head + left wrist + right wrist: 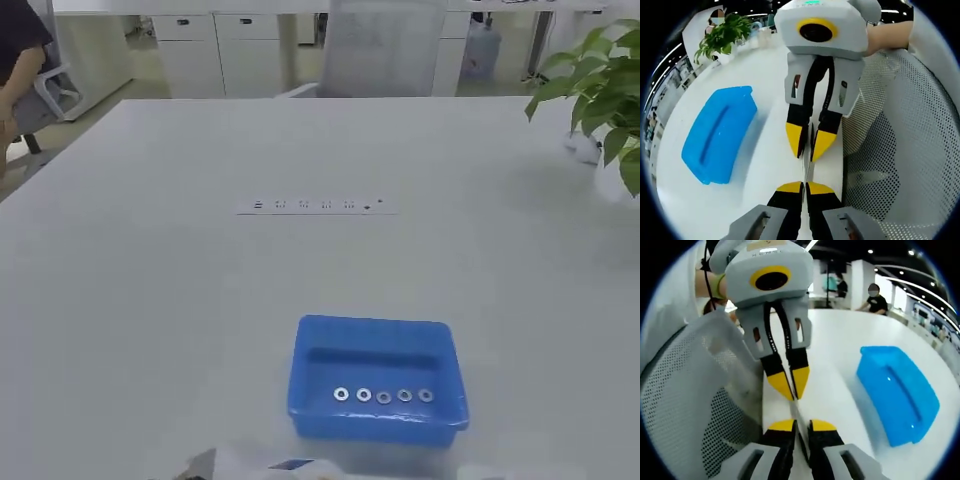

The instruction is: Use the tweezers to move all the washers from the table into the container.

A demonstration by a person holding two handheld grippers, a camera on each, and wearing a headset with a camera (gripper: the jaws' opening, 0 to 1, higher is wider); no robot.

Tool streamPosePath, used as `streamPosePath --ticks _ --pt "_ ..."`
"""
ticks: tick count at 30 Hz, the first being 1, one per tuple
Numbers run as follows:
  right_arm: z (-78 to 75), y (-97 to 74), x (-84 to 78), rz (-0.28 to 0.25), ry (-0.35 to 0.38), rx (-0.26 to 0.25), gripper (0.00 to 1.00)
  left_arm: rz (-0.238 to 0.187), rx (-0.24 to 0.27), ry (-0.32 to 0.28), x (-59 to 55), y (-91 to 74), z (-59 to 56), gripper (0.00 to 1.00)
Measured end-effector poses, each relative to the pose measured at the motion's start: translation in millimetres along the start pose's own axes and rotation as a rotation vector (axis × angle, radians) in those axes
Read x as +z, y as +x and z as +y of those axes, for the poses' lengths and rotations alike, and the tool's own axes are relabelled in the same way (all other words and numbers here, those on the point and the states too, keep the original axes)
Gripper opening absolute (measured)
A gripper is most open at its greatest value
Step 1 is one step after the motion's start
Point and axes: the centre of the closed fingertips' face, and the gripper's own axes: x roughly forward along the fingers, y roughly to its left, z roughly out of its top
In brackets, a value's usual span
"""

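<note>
Left hand-held gripper (805, 187) and right hand-held gripper (801, 426) meet tip to tip, both pinched nearly shut on thin tweezers (807, 167), apparently to steady them, while five washers (384, 396) lie inside the blue container (370, 420) at the counter's (300, 270) 6 o'clock.

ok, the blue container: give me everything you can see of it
The blue container is a rectangular, open-topped bin with rounded corners and a rolled rim, and it looks like glossy plastic. It stands upright on the white table, near the edge closest to the person. Five metal washers lie in a neat row on its floor, close to the near wall. The gripper views show a long recessed groove in its side wall. Only the table and the washers touch it.
</note>
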Motion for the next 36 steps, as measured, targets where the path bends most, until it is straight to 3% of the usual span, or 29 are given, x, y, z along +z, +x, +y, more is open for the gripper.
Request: streamPosePath --ticks 3,5,6,9,11,14,19,23,25,30,34,36 --pt "-3.5 -10.7 -1.3 0.007 -0.024 -0.033 0.14 -0.001 -0.006 0.004 1.1 0.4 -0.3 0.0" --pt "-11.0 -26.1 1.5 -0.023 0.009 -0.082 0.18 0.004 -0.007 0.008 1.0 0.6 -0.1 0.0" --pt "-15.3 -38.1 4.2 -0.058 0.036 -0.116 0.2 0.006 -0.006 0.008 0.7 0.9 0.2 0.0" --pt "-25.5 -69.3 2.3 -0.091 0.066 -0.212 0.29 0.015 -0.003 -0.003 -0.3 2.2 -0.5 0.0" --pt "-32.6 -99.4 -1.9 -0.11 0.073 -0.296 0.34 0.022 0.005 0.0 -1.0 3.4 -3.0 0.0" --pt "-45.1 -146.2 -4.9 -0.185 0.113 -0.427 0.38 0.021 0.029 -0.01 -1.0 5.4 -2.1 0.0" --pt "-56.2 -189.1 -10.4 -0.303 0.179 -0.547 0.46 -0.008 0.074 -0.091 1.8 2.4 -0.2 0.01" --pt "-63.1 -210.0 -6.0 -0.465 0.242 -0.6 0.53 -0.108 0.161 -0.226 7.0 -14.6 6.3 0.08" --pt "-64.5 -211.8 -6.4 -0.5 0.276 -0.59 0.53 -0.172 0.209 -0.306 8.5 -26.6 10.7 0.13" --pt "-64.2 -210.5 -0.4 -0.504 0.26 -0.592 0.57 -0.338 0.332 -0.492 9.0 -60.9 23.2 0.32" --pt "-59.9 -204.8 5.2 -0.486 0.243 -0.593 0.64 -0.485 0.418 -0.55 17.3 -90.3 33.1 0.44" --pt "-59.1 -201.5 6.8 -0.484 0.262 -0.597 0.74 -0.539 0.459 -0.568 19.3 -101.9 36.0 0.5"
